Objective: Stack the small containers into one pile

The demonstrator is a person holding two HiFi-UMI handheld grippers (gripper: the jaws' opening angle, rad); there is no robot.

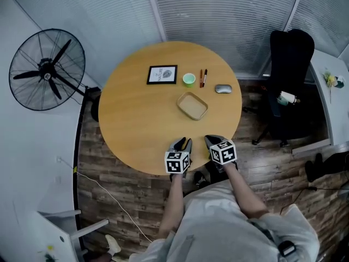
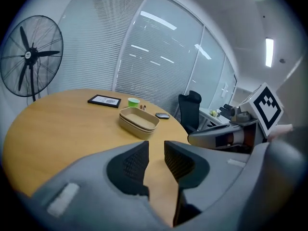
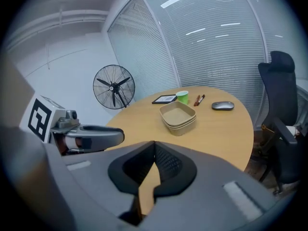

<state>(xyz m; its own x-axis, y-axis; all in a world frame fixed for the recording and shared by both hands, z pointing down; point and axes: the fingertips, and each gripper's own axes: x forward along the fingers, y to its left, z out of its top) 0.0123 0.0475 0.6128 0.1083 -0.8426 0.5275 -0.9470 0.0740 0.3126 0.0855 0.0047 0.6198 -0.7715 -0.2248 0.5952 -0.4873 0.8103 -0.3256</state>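
Beige shallow containers [image 1: 192, 105] sit nested in one pile near the middle of the round wooden table [image 1: 136, 124]. The pile also shows ahead in the left gripper view [image 2: 139, 120] and the right gripper view [image 3: 178, 115]. My left gripper [image 1: 184, 144] hovers at the table's near edge, well short of the pile. Its jaws [image 2: 156, 146] stand a narrow gap apart with nothing between them. My right gripper [image 1: 212, 141] is beside it, tips touching [image 3: 154, 144], holding nothing.
Behind the pile lie a framed picture [image 1: 162, 74], a green cup [image 1: 188, 79], two pens [image 1: 203, 77] and a grey mouse [image 1: 222, 88]. A standing fan [image 1: 48, 70] is at the left. A black office chair [image 1: 289, 64] is at the right.
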